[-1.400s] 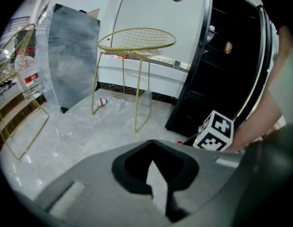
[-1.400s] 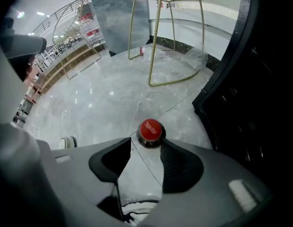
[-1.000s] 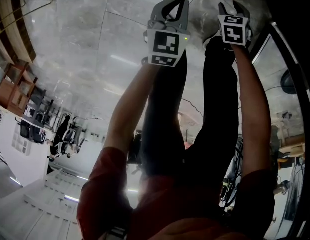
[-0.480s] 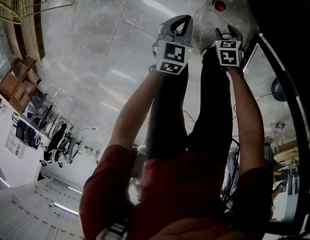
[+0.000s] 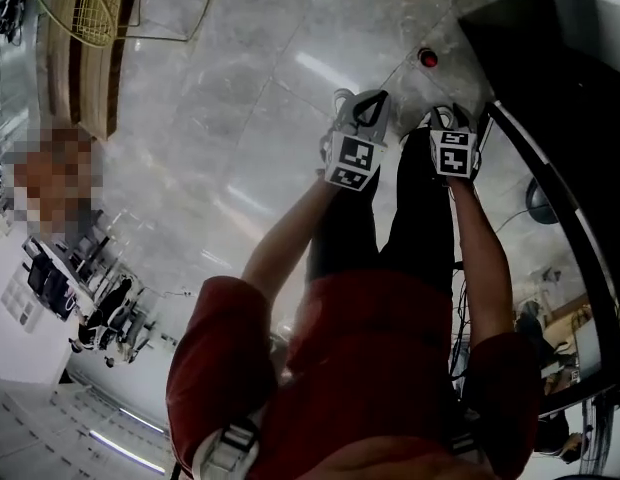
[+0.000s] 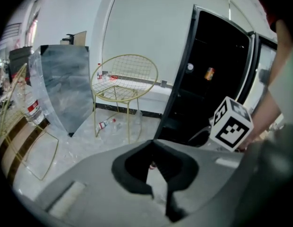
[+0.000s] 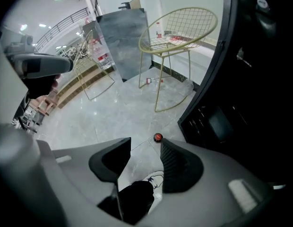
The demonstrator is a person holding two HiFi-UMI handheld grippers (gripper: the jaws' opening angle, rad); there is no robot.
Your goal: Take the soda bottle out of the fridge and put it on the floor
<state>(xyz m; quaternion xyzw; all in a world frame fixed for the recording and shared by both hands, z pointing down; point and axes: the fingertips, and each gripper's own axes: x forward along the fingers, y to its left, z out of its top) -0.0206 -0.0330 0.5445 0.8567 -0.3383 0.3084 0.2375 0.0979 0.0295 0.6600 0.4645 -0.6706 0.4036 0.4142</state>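
Beneath me the floor (image 5: 240, 118) is pale grey marble tile, glossy and streaked with reflected light. Ahead of me a gold wire chair (image 6: 124, 79) stands before a plain white wall (image 6: 151, 27) — a tall grey slab (image 6: 66, 89) stands near it, to its left.

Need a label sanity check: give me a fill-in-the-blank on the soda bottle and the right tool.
The soda bottle has a ___ cap.
It stands on the ___, close to the black fridge.
The right tool has its jaws ___ and holds nothing.
Missing words: red; floor; open.
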